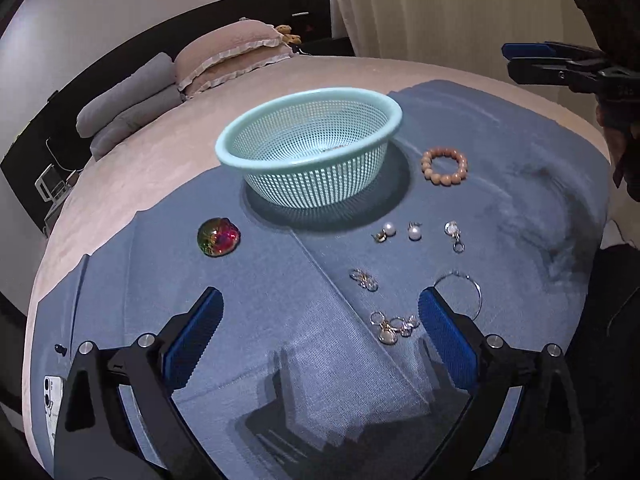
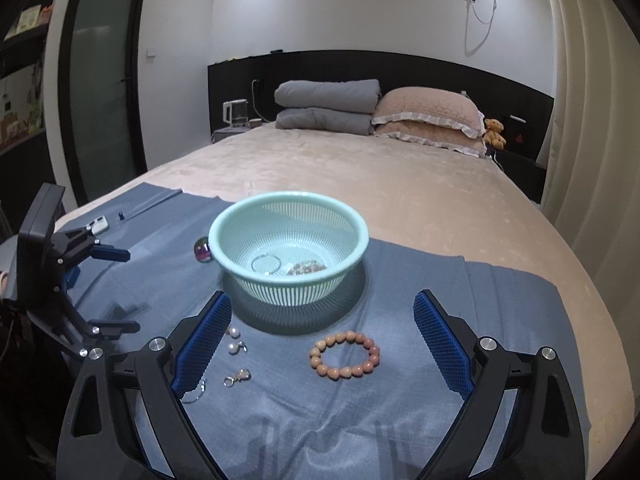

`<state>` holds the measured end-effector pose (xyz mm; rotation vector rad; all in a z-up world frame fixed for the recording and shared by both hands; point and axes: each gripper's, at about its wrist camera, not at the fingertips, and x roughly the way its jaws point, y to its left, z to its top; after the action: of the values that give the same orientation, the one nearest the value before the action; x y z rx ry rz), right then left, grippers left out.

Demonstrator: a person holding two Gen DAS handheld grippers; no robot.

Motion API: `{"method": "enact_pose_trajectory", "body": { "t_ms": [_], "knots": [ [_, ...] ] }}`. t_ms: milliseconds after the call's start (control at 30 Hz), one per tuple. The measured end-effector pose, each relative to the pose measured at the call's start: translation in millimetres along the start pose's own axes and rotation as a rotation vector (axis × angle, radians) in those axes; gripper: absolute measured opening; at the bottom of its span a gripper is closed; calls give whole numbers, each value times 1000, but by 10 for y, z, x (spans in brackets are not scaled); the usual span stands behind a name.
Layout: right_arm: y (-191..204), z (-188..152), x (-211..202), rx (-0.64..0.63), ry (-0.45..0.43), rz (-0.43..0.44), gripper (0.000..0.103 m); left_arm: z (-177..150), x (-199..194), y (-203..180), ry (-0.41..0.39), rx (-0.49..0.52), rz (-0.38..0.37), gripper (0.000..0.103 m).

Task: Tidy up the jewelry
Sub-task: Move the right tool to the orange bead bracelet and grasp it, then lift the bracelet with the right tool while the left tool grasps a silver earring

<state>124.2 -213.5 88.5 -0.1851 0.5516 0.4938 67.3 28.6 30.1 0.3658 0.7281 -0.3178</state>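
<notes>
A mint green mesh basket (image 1: 310, 120) (image 2: 288, 204) stands on a blue cloth (image 1: 260, 280) on the bed. It holds a thin silver bangle (image 2: 266, 263) and a small bead chain (image 2: 306, 267). On the cloth lie a wooden bead bracelet (image 1: 444, 166) (image 2: 345, 354), two pearl earrings (image 1: 400, 232) (image 2: 234, 340), a small clasp charm (image 1: 454, 235) (image 2: 237, 377), a silver hoop (image 1: 460, 292), small gold earrings (image 1: 364, 279) (image 1: 394, 326) and an iridescent stone (image 1: 219, 237). My left gripper (image 1: 320, 316) is open and empty above the cloth. My right gripper (image 2: 322, 328) is open and empty near the bead bracelet.
The cloth lies on a pink bed (image 2: 400, 184) with grey and pink pillows (image 2: 428, 116) at the head. A white phone (image 1: 52, 396) lies at the cloth's left edge. Curtains (image 2: 592, 120) hang to the right. A nightstand with a kettle (image 2: 236, 114) stands left of the bed.
</notes>
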Motion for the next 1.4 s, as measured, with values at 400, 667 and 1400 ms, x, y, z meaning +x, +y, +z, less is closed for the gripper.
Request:
{"method": "enact_pose_trajectory", "body": {
  "t_ms": [400,667,1400],
  "knots": [
    [-136,-305,680,81,142,9,87,-276,321,-130,92,-16,-92,56],
    [-346,-482,1148,240,253,-78,74,-292,315,-161,87,-23,-174,17],
    [-259,-329,756,312,211,17,11,-213,52,8,72,-66,-233,2]
  ]
}}
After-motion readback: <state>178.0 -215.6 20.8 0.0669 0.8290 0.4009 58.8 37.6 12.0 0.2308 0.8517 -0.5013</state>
